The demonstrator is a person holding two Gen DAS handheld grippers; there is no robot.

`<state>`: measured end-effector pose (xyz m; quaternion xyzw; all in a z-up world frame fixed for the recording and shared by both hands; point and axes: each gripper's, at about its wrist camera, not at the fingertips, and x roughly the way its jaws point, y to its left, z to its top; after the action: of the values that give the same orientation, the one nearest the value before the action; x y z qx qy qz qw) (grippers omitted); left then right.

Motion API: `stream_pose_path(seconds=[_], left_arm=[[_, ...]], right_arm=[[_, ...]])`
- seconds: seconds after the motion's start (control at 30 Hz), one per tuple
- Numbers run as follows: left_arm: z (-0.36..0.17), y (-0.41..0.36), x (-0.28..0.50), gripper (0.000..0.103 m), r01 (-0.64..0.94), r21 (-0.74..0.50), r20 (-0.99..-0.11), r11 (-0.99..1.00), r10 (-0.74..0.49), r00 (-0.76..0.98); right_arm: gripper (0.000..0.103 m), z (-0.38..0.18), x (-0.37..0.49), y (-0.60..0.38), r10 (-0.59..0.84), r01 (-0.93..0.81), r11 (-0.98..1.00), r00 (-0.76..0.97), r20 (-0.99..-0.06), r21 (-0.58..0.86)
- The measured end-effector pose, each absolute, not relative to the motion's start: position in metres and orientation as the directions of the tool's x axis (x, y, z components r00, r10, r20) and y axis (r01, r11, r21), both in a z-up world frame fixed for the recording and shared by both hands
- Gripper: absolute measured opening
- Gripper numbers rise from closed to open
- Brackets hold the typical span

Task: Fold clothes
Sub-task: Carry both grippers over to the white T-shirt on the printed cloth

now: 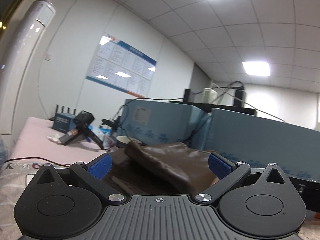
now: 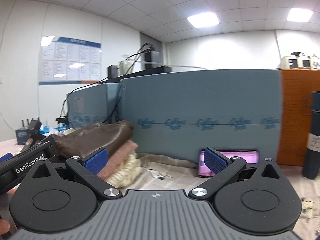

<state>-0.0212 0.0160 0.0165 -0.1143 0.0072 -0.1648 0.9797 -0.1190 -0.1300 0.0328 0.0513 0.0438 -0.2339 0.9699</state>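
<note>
A folded shiny brown garment [image 1: 170, 160] lies on top of a stack of clothes. In the right wrist view the brown garment [image 2: 96, 138] rests on a folded pink piece [image 2: 122, 156] and a cream fluffy piece [image 2: 128, 172]. My left gripper [image 1: 160, 166] is open, its blue pads on either side of the brown garment without pinching it. My right gripper [image 2: 156, 161] is open and empty, just right of the stack. The left gripper's black body [image 2: 28, 158] shows at the left of the right wrist view.
Blue foam boards [image 2: 200, 110] stand behind the stack. A phone with a lit screen [image 2: 240, 160] leans against them. A dark bottle [image 2: 313, 136] and an orange box [image 2: 292, 120] stand at the right. A paper cup [image 1: 124, 141], boxes and cables lie on the pink table [image 1: 40, 140].
</note>
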Motion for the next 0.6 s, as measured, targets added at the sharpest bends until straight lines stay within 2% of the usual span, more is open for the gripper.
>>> stream_pose_path(seconds=[0.13, 0.23, 0.43, 0.6], left_arm=[[0.02, 0.004, -0.039, 0.103, 0.384, -0.186, 0.003, 0.904, -0.39, 0.921], [0.021, -0.009, -0.053, 0.103, 0.476, -0.148, -0.015, 0.867, -0.484, 0.875], [0.027, -0.041, -0.096, 0.103, 0.67, -0.071, 0.061, 0.739, -0.667, 0.743], [0.036, -0.074, -0.115, 0.103, 0.858, -0.123, -0.017, 0.499, -0.865, 0.501]], right_arm=[[0.103, 0.034, -0.149, -0.136, -0.491, 0.502, 0.86, 0.864, -0.112, 0.095], [0.103, 0.032, -0.173, -0.143, -0.53, 0.541, 0.835, 0.839, -0.122, 0.1], [0.103, 0.023, -0.23, -0.164, -0.638, 0.652, 0.754, 0.756, -0.146, 0.081], [0.103, 0.014, -0.289, -0.195, -0.754, 0.769, 0.638, 0.634, -0.174, 0.036]])
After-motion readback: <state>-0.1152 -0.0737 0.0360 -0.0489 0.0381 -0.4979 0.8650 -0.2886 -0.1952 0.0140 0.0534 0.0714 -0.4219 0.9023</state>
